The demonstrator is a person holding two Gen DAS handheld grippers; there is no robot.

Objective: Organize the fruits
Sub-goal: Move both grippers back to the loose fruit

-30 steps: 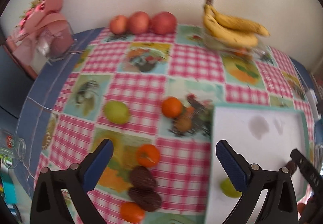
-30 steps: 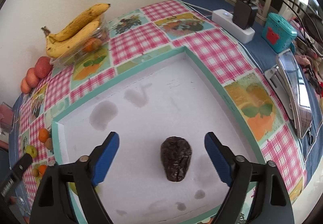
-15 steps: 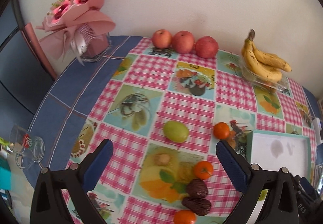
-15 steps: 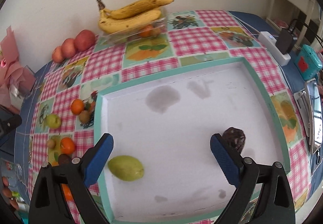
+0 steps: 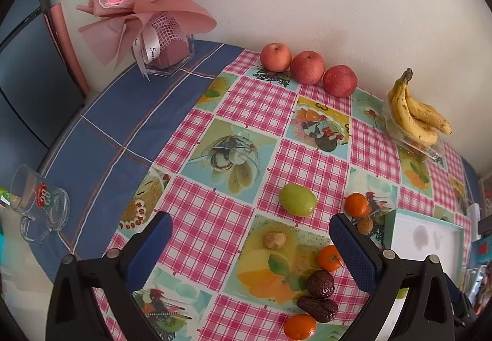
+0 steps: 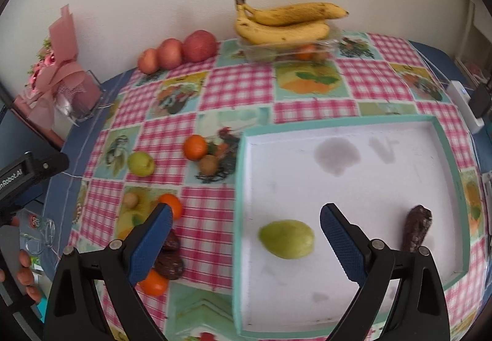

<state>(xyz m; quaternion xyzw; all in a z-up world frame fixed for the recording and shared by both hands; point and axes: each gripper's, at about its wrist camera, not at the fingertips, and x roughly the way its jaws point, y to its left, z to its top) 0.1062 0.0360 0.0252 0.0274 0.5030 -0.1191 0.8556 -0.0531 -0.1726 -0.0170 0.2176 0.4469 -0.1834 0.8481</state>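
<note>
Glass w/ "88" logo

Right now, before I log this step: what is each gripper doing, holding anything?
Left gripper: open, holding nothing.
Right gripper: open, holding nothing.

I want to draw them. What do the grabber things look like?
Each gripper, left and right, is a black plastic frame shaped like a fork, with small silver screws. Its two jaws wear blue pads with a bumpy grid texture. White letters run along the left gripper's black side, seen from the right camera.
</note>
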